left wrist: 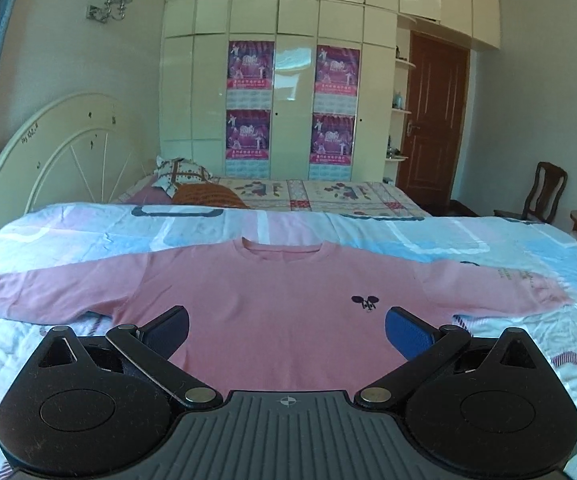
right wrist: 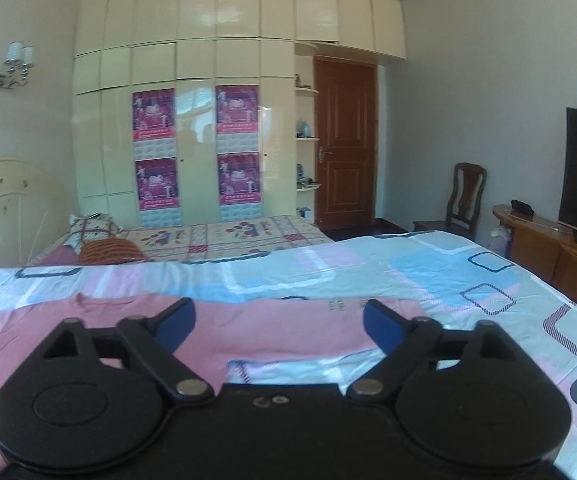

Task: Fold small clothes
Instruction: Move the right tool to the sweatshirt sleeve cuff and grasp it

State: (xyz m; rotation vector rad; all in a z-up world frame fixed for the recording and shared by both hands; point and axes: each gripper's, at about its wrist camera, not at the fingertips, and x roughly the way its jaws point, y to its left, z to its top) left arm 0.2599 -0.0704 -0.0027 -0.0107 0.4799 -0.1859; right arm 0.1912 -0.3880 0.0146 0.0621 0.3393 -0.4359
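A pink long-sleeved shirt [left wrist: 272, 288] lies flat and face up on the bed, both sleeves spread out sideways, collar at the far side, with a small dark logo [left wrist: 364, 302] on the chest. My left gripper [left wrist: 286, 330] is open and empty, hovering over the shirt's lower body. In the right wrist view the shirt's right sleeve [right wrist: 280, 328] lies across the frame. My right gripper [right wrist: 278, 326] is open and empty, just above that sleeve.
The shirt lies on a bedsheet [left wrist: 468, 236] with blue, pink and white blocks. A second bed with pillows [left wrist: 192, 184] stands behind. A wooden TV bench [right wrist: 548, 248], a TV and a chair [right wrist: 464, 200] stand to the right.
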